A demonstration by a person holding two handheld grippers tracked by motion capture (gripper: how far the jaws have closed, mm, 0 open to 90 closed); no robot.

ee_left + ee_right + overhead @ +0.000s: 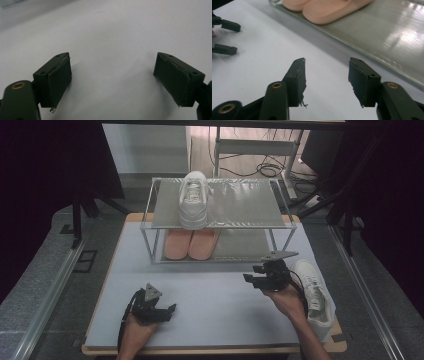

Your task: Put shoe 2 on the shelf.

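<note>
Right gripper [254, 278]: held above the white mat [210, 305], near the rack's front right corner, jaws apart with nothing between them (bare mat showed in the gap in the right gripper view)
Left gripper [170, 311]: low over the near left part of the mat, jaws spread wide and empty, the pads [58, 80] clear of everything
White sneaker on the table [314, 292]: lying along the right edge of the mat, just beside the right hand [287, 300] and behind the right gripper, toe towards the rack; not touched by either jaw as far as I could tell
Rack [150, 227]: a two-shelf metal frame at the far side of the mat
Top shelf: a second white sneaker [193, 200] stood left of centre, toe pointing at the person, the right half of the shelf bare
Bottom shelf: a pair of pink slippers [191, 244] side by side under that sneaker
In the way: the rack's front right post [273, 241] stood near the right gripper; open mat lay between the two grippers
</note>
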